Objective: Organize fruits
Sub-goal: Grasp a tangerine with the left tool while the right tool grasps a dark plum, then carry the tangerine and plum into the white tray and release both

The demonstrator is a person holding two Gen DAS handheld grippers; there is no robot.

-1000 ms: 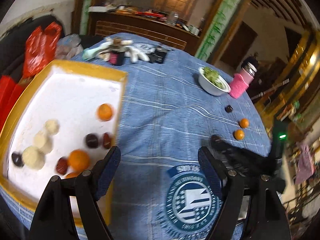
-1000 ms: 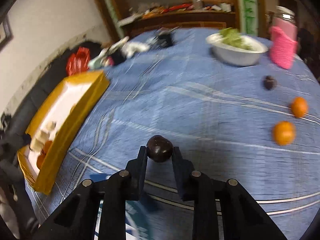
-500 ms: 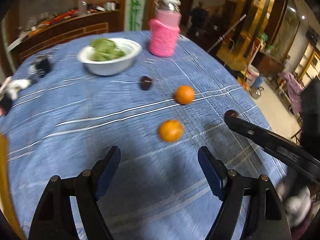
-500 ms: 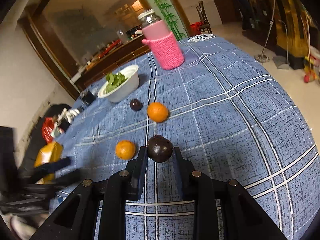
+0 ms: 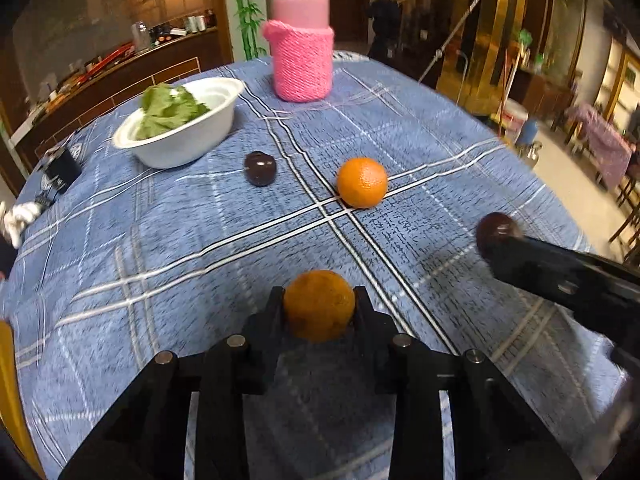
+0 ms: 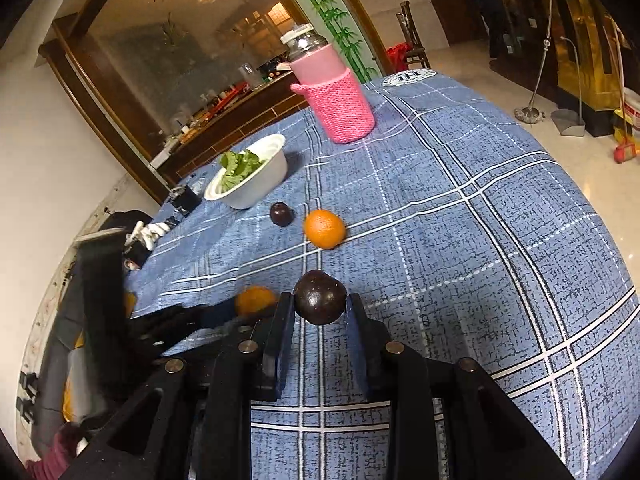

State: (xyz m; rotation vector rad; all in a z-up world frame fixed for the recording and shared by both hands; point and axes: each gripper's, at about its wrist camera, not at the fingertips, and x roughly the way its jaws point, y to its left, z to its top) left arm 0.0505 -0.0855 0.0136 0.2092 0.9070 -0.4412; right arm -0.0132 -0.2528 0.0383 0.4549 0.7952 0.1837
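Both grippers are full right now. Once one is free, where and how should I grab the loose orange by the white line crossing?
Grip the loose orange across its widest middle, coming down from above and the near side. It is round, so any pair of sides works; the dark plum to its left stands clear of it.

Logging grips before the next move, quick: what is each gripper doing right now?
Left gripper: jaws have just closed, shut on an orange.
Right gripper: shut on a dark plum.

Dim room – wooden sideboard [image 6: 224, 120], glossy floor [image 6: 472, 64] (golden panels [image 5: 480, 20] right).
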